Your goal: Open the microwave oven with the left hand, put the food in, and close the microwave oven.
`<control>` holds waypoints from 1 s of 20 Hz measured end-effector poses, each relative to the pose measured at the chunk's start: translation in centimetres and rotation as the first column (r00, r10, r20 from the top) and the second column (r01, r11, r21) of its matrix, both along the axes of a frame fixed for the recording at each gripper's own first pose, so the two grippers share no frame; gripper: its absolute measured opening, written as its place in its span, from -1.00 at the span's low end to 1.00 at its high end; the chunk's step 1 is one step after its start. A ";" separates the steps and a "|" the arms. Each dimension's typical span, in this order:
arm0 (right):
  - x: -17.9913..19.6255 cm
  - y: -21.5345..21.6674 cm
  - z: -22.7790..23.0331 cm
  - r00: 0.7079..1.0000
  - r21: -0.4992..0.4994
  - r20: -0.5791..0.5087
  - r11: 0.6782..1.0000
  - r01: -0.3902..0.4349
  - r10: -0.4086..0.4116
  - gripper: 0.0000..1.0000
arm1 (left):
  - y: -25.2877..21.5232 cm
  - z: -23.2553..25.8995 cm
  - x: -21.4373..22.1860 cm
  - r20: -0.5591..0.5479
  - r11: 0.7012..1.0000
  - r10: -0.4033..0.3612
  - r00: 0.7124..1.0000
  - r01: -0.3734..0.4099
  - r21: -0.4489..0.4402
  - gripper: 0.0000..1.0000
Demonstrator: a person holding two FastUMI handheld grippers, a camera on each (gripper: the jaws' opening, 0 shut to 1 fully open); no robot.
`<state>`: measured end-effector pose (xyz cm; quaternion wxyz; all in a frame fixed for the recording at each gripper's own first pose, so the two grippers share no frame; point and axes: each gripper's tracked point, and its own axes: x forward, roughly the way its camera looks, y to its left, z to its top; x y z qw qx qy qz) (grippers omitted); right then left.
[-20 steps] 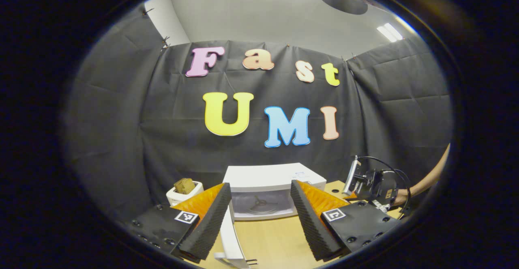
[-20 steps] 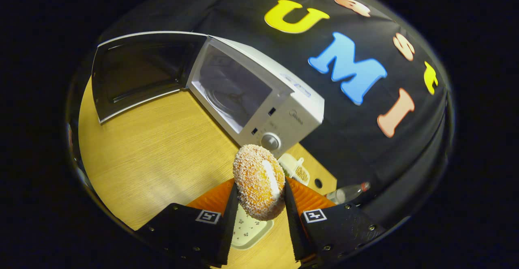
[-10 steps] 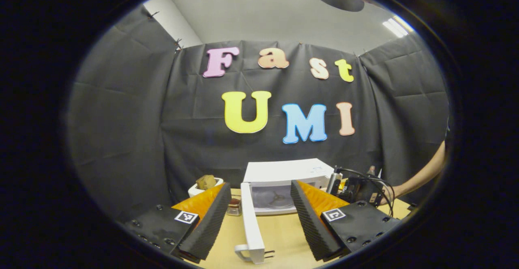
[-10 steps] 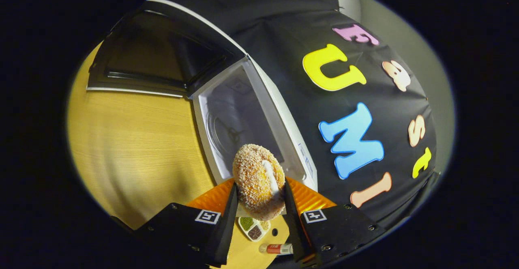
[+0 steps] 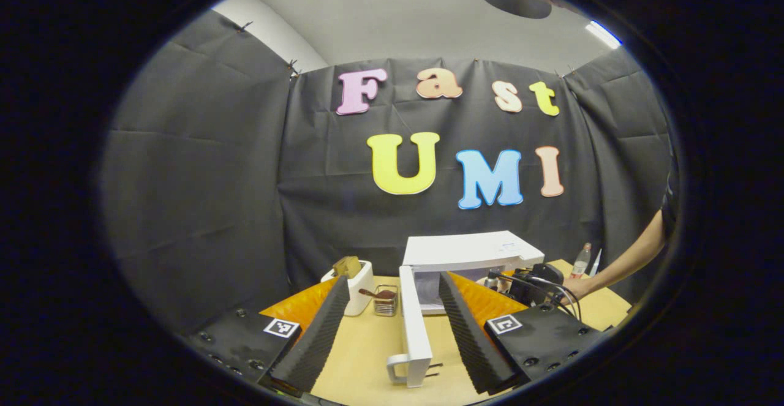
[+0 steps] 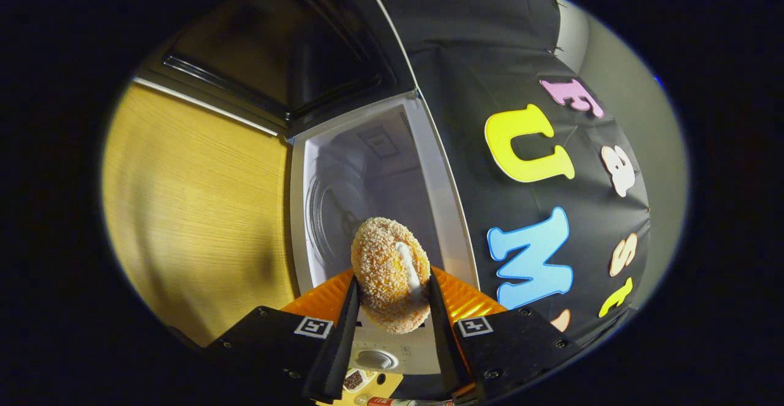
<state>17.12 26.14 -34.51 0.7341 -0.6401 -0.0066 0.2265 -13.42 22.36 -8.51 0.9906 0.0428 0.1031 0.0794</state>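
we hold the right claw closed on the food, a round, crumb-coated piece pinched between both fingers so that it travels without slipping. directly ahead of this claw the microwave oven stands with its cavity exposed; the food sits just in front of the opening, not yet inside. the door is swung fully aside, beyond the claw and to its left, which keeps the entry path free. the view is rolled, which suggests we carry the claw tilted to line the food up with the cavity.

the left claw is open and holds nothing. we keep it back from the door, whose edge and handle stand between its fingers but apart from them, so it is placed to push the door closed later. both rest above the tabletop.

we judge the opening step done and insertion in progress.
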 end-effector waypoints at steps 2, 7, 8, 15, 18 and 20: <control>1.7 1.5 -0.9 0.999 -0.026 0.026 0.999 -0.023 0.023 0.19 | 0.1 -0.1 -0.3 -0.009 1.000 0.017 1.000 -0.017 0.006 0.90; 4.5 3.6 -2.9 0.997 -0.085 0.056 0.995 -0.051 0.056 0.14 | 0.9 -0.5 -1.7 -0.036 0.998 0.069 0.997 -0.068 0.018 0.92; 4.9 4.0 -3.4 0.997 -0.089 0.057 0.995 -0.053 0.058 0.14 | 1.2 -0.5 -2.0 -0.042 0.997 0.081 0.996 -0.080 0.022 0.90; 8.3 7.1 -6.4 0.997 -0.127 0.041 0.990 -0.061 0.067 0.14 | 3.2 -1.0 -3.7 -0.062 0.985 0.169 0.984 -0.168 0.027 0.92; 9.3 7.6 -7.5 0.998 -0.157 0.026 0.986 -0.055 0.060 0.18 | 3.6 -1.5 -4.1 -0.078 0.982 0.190 0.979 -0.188 0.033 0.90; 9.3 7.2 -8.2 0.999 -0.153 -0.002 0.987 -0.040 0.040 0.34 | 3.9 -1.7 -4.1 -0.078 0.981 0.196 0.978 -0.194 0.029 0.94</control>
